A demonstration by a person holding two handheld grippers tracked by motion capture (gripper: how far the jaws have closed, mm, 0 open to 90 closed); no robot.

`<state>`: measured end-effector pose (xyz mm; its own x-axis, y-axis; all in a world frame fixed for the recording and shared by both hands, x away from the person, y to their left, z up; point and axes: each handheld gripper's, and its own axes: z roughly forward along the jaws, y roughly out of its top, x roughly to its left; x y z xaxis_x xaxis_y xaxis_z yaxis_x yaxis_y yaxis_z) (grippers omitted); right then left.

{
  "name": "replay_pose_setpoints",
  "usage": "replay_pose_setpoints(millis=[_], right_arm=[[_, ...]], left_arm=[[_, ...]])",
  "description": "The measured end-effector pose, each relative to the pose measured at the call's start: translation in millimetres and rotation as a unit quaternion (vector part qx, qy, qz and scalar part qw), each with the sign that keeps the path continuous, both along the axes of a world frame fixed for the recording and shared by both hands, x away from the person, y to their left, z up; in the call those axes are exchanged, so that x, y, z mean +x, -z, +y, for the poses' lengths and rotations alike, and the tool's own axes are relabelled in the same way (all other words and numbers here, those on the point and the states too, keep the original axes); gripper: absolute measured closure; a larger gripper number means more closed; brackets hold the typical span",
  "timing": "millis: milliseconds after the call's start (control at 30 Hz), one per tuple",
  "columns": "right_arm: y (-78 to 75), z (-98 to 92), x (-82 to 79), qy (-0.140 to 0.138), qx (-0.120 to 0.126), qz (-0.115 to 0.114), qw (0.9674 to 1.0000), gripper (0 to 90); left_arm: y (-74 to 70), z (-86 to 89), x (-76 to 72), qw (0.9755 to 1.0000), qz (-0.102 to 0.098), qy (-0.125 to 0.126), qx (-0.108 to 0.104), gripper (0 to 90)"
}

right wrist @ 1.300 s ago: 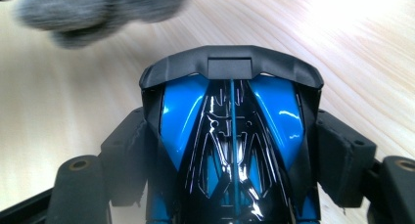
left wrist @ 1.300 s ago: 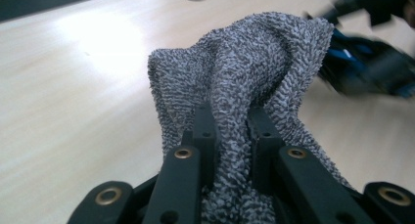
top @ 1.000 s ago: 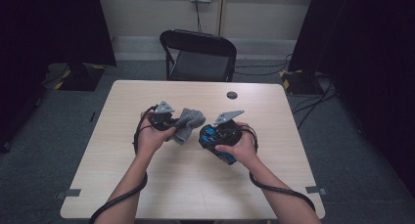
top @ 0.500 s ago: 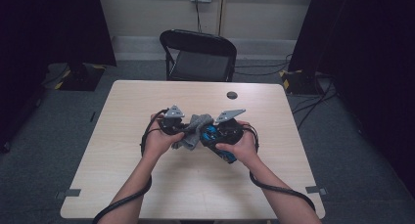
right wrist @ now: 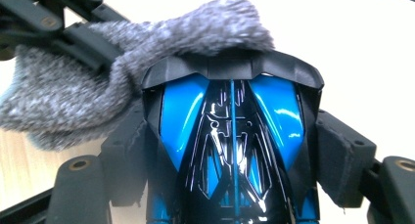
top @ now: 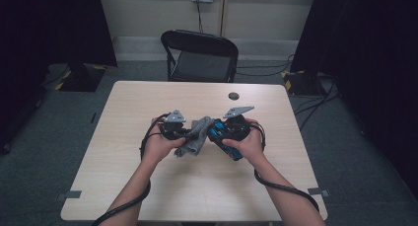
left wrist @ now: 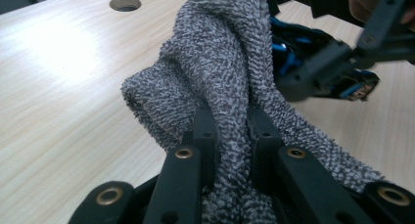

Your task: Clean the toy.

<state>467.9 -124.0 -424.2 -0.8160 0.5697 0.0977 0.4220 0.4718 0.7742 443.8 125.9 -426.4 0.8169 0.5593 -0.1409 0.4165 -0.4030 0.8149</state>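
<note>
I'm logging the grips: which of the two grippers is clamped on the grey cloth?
The left gripper: its jaws pinch the grey cloth, while the right gripper holds the blue-and-black toy car.

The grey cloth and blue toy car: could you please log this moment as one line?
left gripper: shut on grey cloth | right gripper: shut on blue toy car | cloth touching car's front | both above table

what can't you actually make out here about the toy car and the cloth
- Blue and black toy car: in the right gripper view its front end is covered by the grey cloth, and its rear is cut off by the bottom edge.
- In the high view the car is too small to show detail, screened by the right gripper.
- Cloth: its lower end is hidden behind the left gripper in the left gripper view.
</note>
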Motion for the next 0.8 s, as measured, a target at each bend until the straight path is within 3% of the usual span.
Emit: replay_pose_setpoints(millis=[100, 500, 633, 800], right_arm=[[-1.3, -2.3, 1.9, 0.005, 0.002, 0.000, 1.0000, 25.8], [-5.5, -9.4, 8.8, 0.024, 0.003, 0.002, 0.9997, 25.8], [-7.3, -12.7, 10.3, 0.029, 0.007, 0.004, 0.9996, 25.8], [-9.9, -16.0, 8.5, 0.026, 0.007, 0.002, 0.9996, 25.8]], left_arm=[[1.9, 0.7, -3.2, 0.9999, 0.009, 0.004, -0.008, 78.3], [6.7, 6.5, -14.4, 0.9992, 0.022, 0.032, -0.005, 78.6], [1.8, 14.5, -17.0, 0.9995, 0.016, 0.028, -0.002, 78.7], [-7.4, 30.8, -13.1, 1.0000, -0.002, -0.002, 0.003, 78.7]])
